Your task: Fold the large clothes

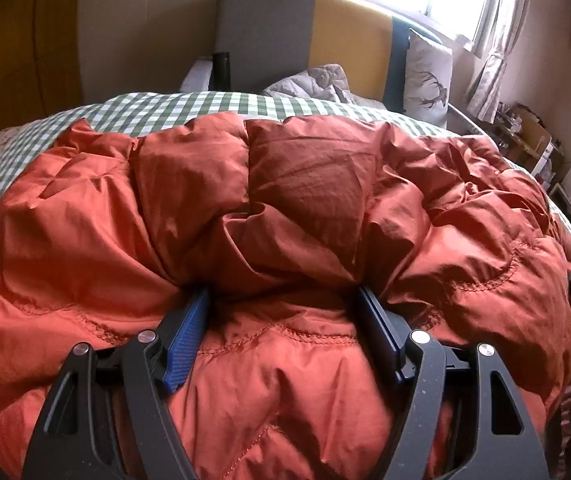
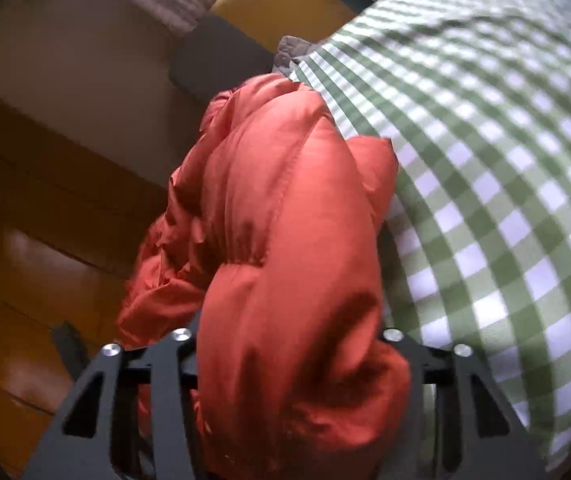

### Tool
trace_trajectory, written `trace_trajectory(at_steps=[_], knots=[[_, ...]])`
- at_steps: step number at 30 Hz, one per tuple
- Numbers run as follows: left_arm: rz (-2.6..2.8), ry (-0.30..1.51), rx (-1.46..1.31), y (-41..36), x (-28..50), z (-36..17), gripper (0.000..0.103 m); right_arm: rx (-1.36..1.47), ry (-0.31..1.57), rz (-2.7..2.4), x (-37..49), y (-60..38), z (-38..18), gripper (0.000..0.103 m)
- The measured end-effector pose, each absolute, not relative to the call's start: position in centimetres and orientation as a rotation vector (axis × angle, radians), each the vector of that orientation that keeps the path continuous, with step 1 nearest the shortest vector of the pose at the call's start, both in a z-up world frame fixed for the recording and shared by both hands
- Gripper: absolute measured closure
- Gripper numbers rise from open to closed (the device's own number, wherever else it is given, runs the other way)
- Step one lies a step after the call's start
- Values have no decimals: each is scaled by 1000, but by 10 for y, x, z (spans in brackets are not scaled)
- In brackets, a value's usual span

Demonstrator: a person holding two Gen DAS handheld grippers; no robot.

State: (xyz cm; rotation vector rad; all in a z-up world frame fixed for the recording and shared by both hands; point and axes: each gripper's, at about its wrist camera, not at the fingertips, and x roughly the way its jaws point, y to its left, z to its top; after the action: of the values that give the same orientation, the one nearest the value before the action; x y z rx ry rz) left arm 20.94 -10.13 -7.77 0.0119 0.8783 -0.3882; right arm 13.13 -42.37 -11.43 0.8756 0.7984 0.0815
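Orange puffer jacket (image 1: 285,208) bunched across the green-checked bed (image 1: 205,104), both tongs buried in it.

It lies crosswise, long axis parallel to the yellow headboard (image 1: 349,32); I can't tell which end is the collar. The left tongs (image 1: 285,296) stand wide around a fat roll; the right tongs (image 2: 289,332) likewise, tips hidden. Slick, springy padding could squirt out and unfold.

Puffy orange quilted down jacket (image 1: 285,208) lying across green-and-white checked bedsheet (image 1: 189,106). Left claw (image 1: 285,312) sitting at jacket's near edge, padded fold bulging between its fingers. Grey crumpled blanket (image 1: 317,82) and white deer-print pillow (image 1: 427,76) lying behind jacket, against headboard. Right claw (image 2: 285,344) straddling jacket bulk, sheet lying to its right.
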Motion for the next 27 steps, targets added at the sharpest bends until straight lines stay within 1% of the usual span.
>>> trace_trajectory(at_steps=[1, 4, 5, 6, 8, 9, 10, 11, 13, 15, 16, 17, 19, 20, 21, 22, 25, 27], knots=[[-383, 881, 14, -102, 210, -76, 33, 866, 809, 77, 132, -422, -115, 56], [-360, 884, -69, -95, 212, -65, 43, 857, 815, 76, 132, -420, -116, 56], [-353, 871, -89, -93, 209, -59, 48, 859, 815, 77, 132, -419, -117, 55], [-352, 855, -97, -93, 206, -54, 51, 867, 819, 76, 133, -419, -119, 51], [-352, 827, -100, -96, 199, -45, 51, 883, 820, 75, 133, -423, -123, 43], [-354, 823, -100, -100, 199, -44, 51, 891, 822, 71, 133, -425, -127, 36], [-351, 825, -94, -104, 200, -44, 51, 910, 824, 69, 132, -427, -132, 31], [-338, 833, -75, -111, 204, -47, 51, 924, 816, 74, 132, -429, -133, 30], [-315, 863, -61, -119, 213, -55, 51, 937, 799, 91, 129, -429, -134, 21], [-296, 890, -19, -130, 223, -69, 49, 930, 791, 98, 134, -424, -134, 12], [-291, 884, -1, -133, 225, -73, 49, 918, 787, 89, 134, -421, -132, 10], [-288, 889, 14, -138, 228, -78, 49, 906, 788, 85, 137, -418, -132, 13], [-284, 891, 30, -141, 230, -83, 49, 923, 786, 76, 138, -417, -132, 30], [-283, 892, 27, -141, 231, -84, 49, 942, 784, 77, 139, -418, -132, 34], [-282, 894, 26, -141, 230, -84, 49, 949, 784, 80, 138, -419, -130, 44], [-280, 894, 28, -141, 229, -85, 49, 945, 782, 82, 137, -419, -127, 52], [-270, 880, 31, -141, 227, -84, 49, 897, 771, 76, 134, -411, -104, 62], [-268, 877, 38, -142, 226, -85, 49, 859, 752, 74, 132, -405, -87, 64]])
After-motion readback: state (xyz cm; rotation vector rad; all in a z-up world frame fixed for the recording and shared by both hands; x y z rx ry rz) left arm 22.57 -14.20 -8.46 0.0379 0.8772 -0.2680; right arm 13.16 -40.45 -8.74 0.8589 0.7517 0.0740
